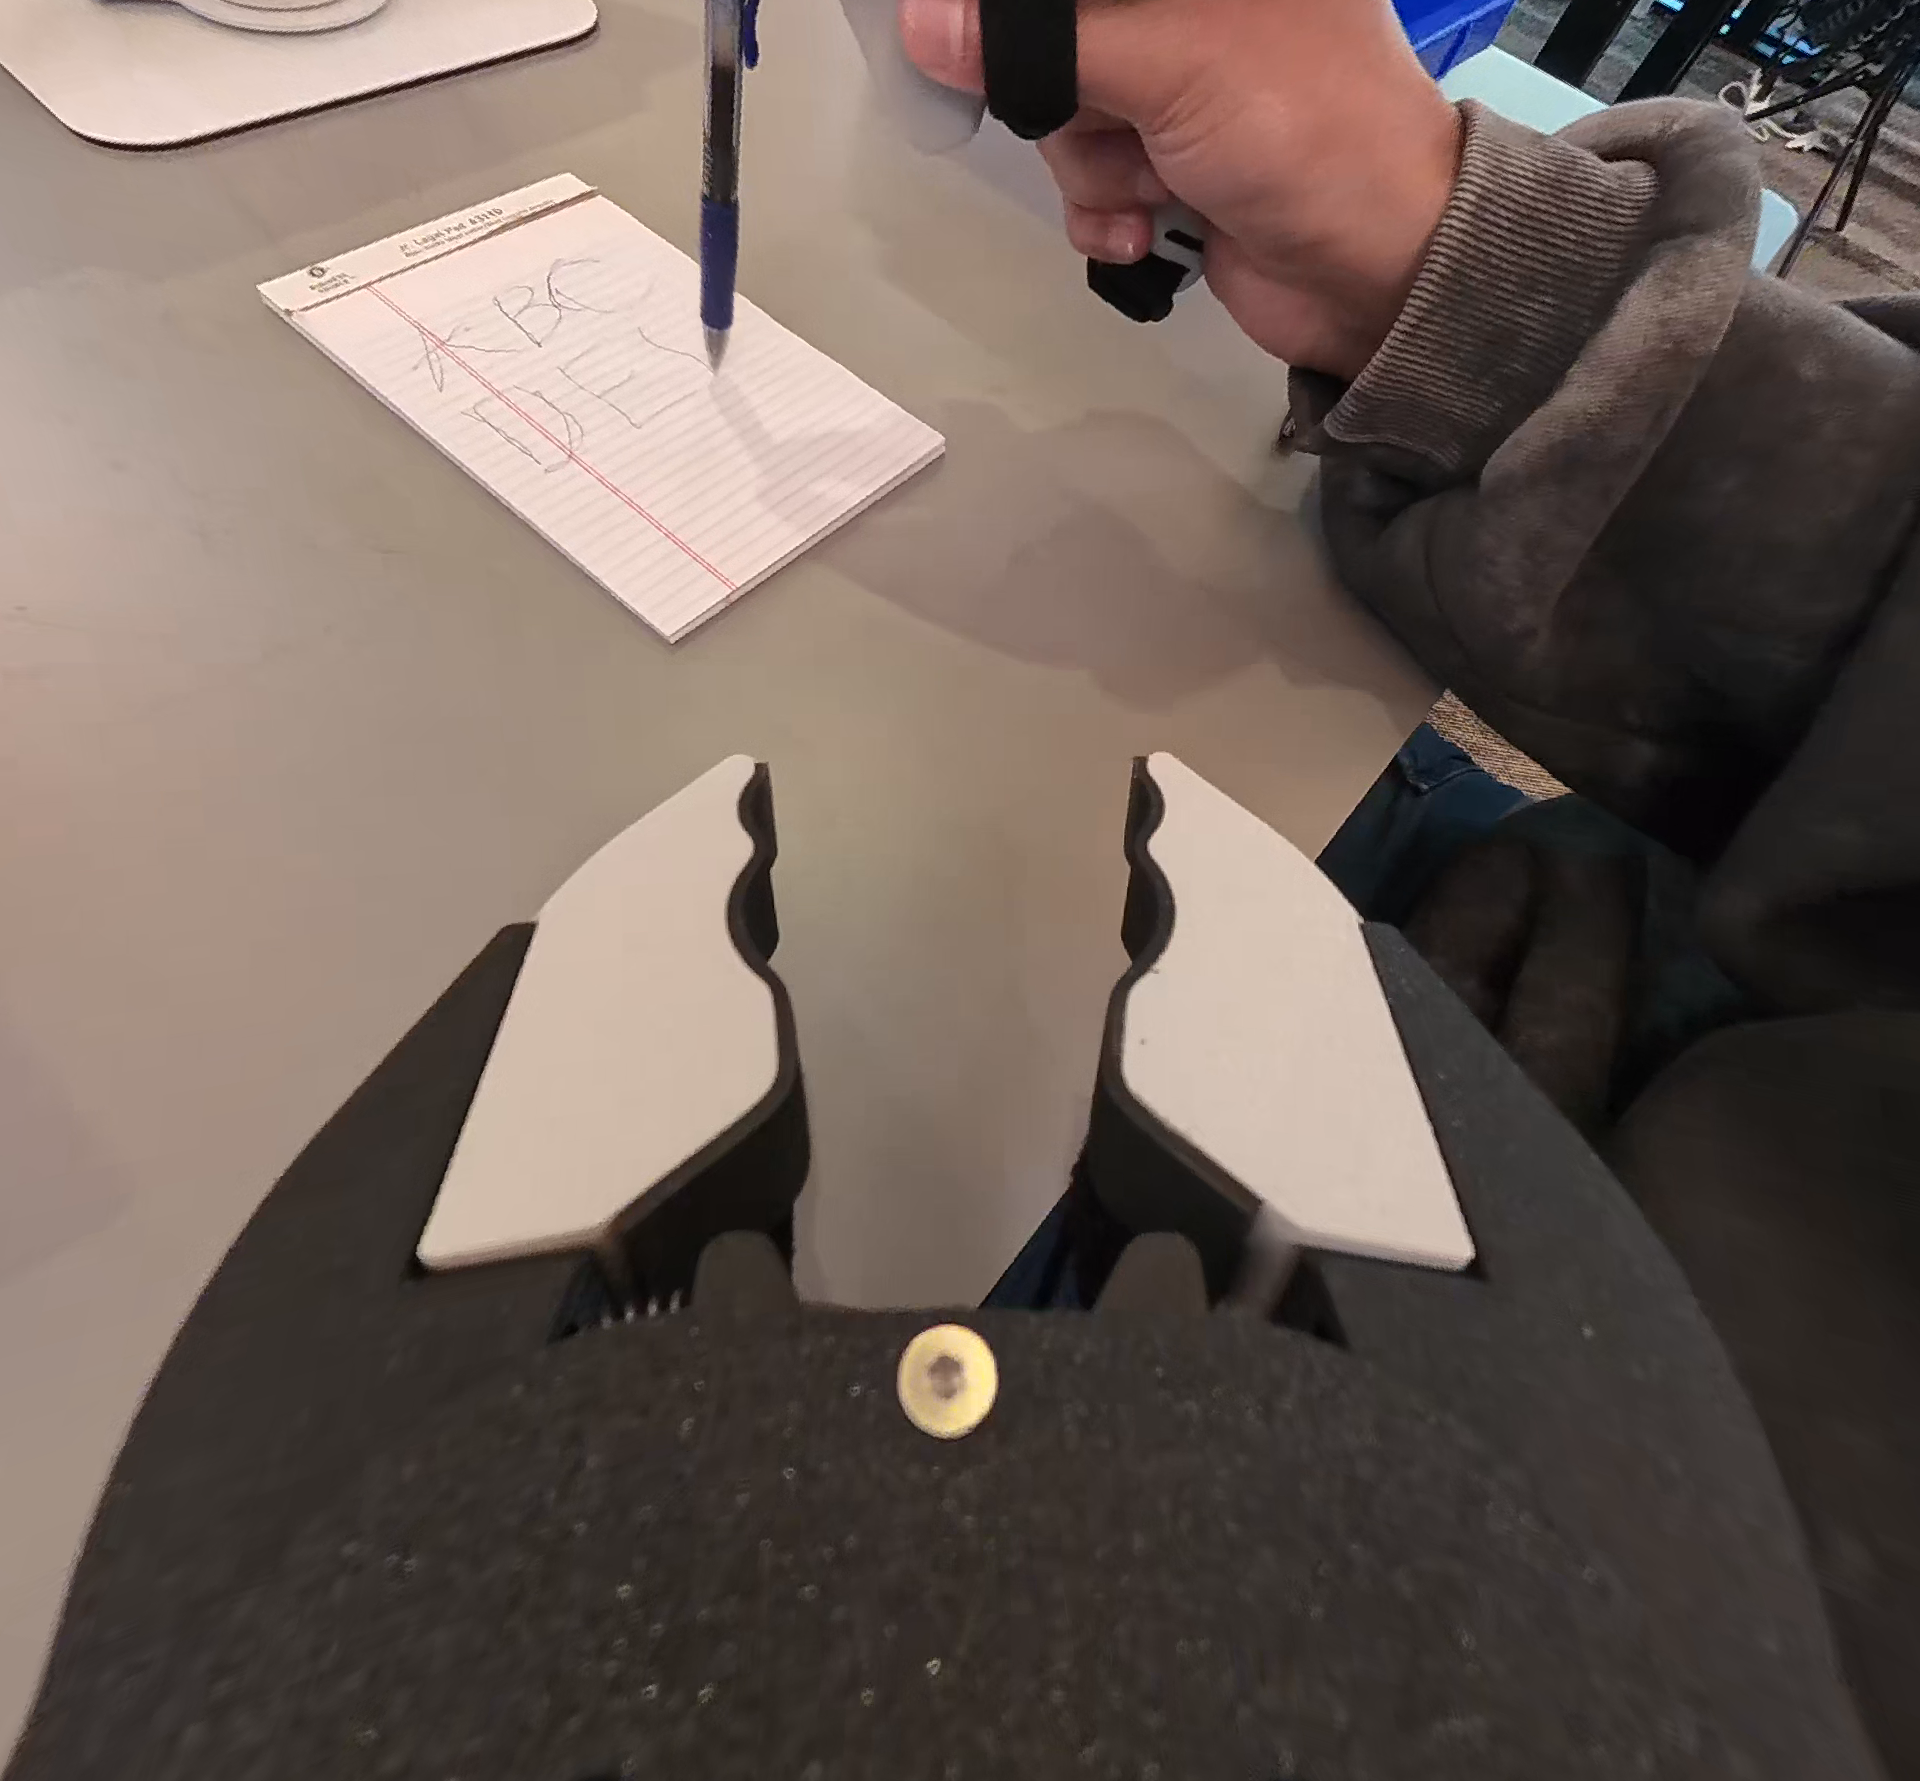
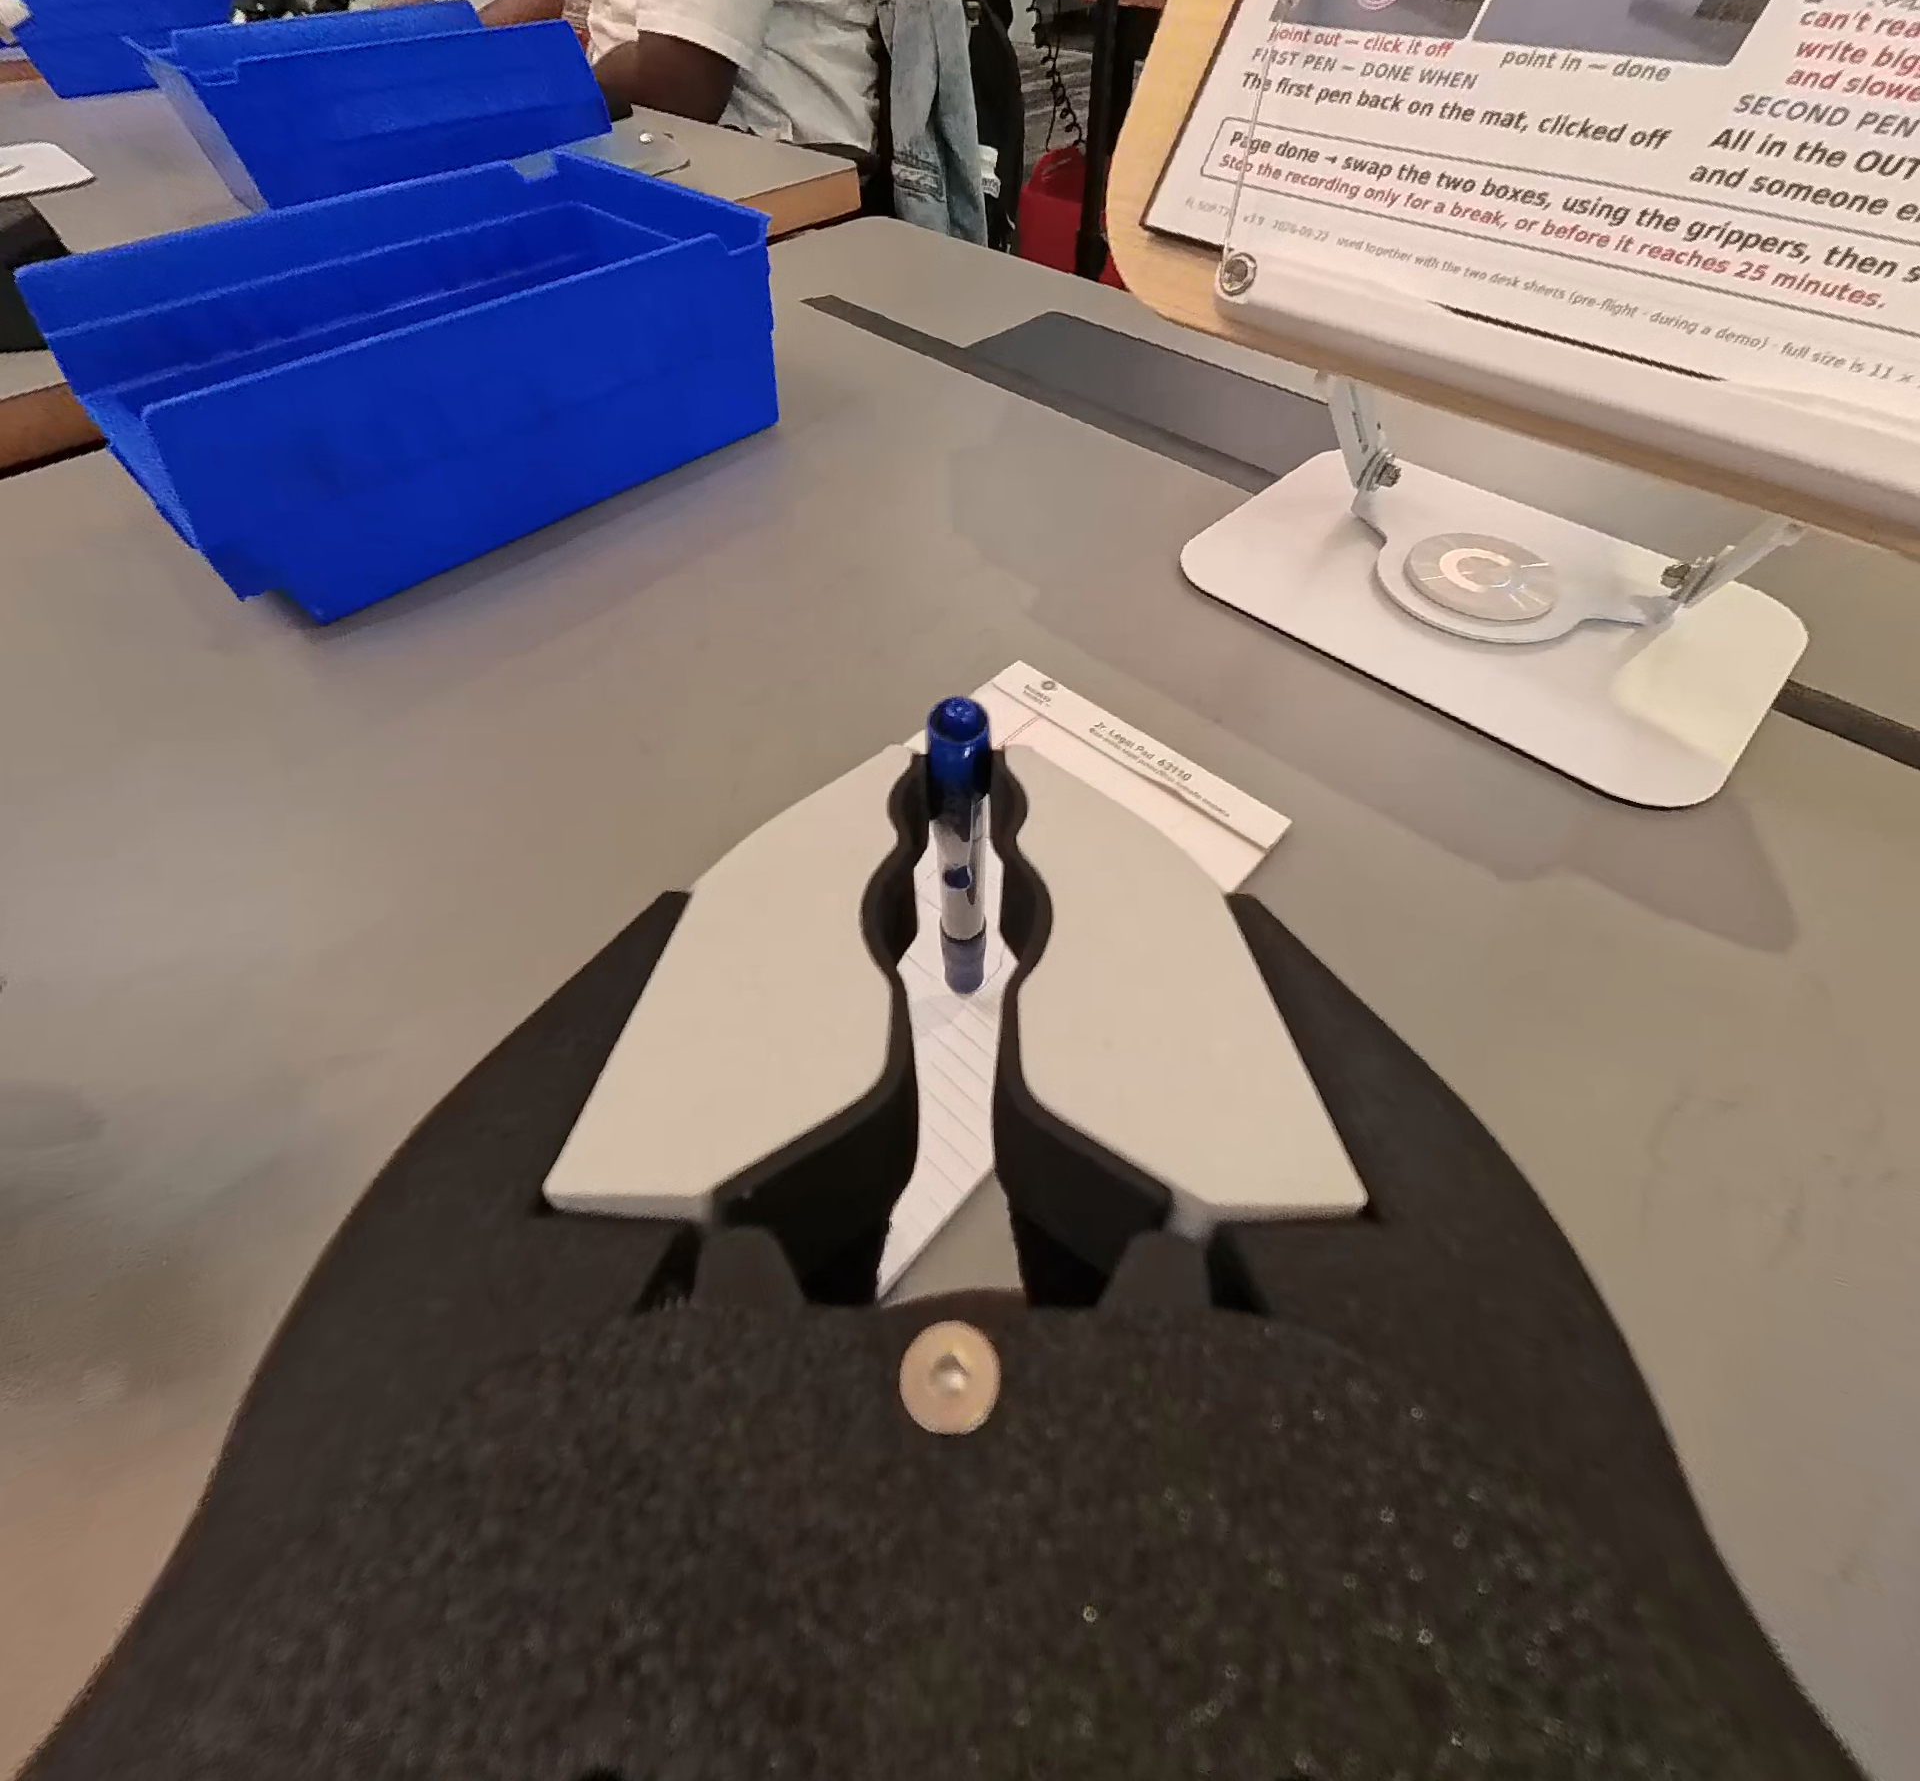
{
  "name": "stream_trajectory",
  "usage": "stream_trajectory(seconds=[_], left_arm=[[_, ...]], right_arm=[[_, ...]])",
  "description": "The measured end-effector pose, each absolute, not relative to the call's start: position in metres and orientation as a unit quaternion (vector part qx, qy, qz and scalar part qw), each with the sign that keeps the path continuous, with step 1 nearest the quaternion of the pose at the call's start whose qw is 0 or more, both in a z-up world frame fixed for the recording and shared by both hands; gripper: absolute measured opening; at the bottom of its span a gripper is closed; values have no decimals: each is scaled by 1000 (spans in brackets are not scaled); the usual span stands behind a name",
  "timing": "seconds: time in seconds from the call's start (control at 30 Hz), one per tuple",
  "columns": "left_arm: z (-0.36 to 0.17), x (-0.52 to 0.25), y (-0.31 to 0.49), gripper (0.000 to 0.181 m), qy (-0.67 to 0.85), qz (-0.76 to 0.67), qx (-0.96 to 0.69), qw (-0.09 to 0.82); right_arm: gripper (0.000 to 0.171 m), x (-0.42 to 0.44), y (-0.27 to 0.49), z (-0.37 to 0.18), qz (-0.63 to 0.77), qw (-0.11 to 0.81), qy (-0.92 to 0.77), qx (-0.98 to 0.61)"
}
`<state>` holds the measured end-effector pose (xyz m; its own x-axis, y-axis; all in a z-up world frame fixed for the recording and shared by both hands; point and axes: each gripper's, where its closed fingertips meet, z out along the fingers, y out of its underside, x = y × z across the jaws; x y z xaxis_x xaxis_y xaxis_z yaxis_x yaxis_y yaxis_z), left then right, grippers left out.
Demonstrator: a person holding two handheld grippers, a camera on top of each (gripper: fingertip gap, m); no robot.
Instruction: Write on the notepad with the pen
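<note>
Pen [image 1: 719, 204] held close to upright in the right gripper [image 2: 958, 775], whose two fingers are pinched on the upper barrel so that the blue cap end stands just above the fingertips. The tip meets the notepad [image 1: 665, 474] at the end of the second handwritten row, near the pad's right edge. The notepad lies flat on the grey table [image 1: 260, 744], turned at an angle, its bound top edge toward the white stand base [image 1: 312, 6] at the far left corner of the table. Two rows of scrawled marks fill the upper part of the page; the lower lines are blank. The left gripper [image 1: 951, 775] hovers over the near edge of the table with its fingers spread and nothing between them, well apart from the pad. A hand [image 1: 1226, 162] in a grey sleeve grips the right tool's handle. Blue bins [image 2: 416, 360] sit toward the far left in the right wrist view.

Judged step: mid-stroke, writing under way. Done well, it calls for light, even downward pressure, slow large strokes, and the barrel kept steady in the notch of the fingers so it does not pivot. The pad is unrestrained and may slide or rotate; pressing its lower corner with the free left gripper would likely steady it
</note>
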<state>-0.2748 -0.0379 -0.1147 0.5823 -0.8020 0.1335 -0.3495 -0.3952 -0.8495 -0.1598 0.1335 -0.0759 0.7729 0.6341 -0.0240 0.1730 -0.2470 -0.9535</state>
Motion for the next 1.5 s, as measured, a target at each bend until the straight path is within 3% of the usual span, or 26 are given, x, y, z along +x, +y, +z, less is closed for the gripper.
stream_trajectory(seconds=[0.4,1.5], left_arm=[[-117,-273,-40,65,372,-272,-789,407],[-129,-272,-38,65,376,-276,-795,389]], right_arm=[[11,-153,146,-55,206,582,-250,-746],[11,-132,173,-77,171,539,-249,-786]])
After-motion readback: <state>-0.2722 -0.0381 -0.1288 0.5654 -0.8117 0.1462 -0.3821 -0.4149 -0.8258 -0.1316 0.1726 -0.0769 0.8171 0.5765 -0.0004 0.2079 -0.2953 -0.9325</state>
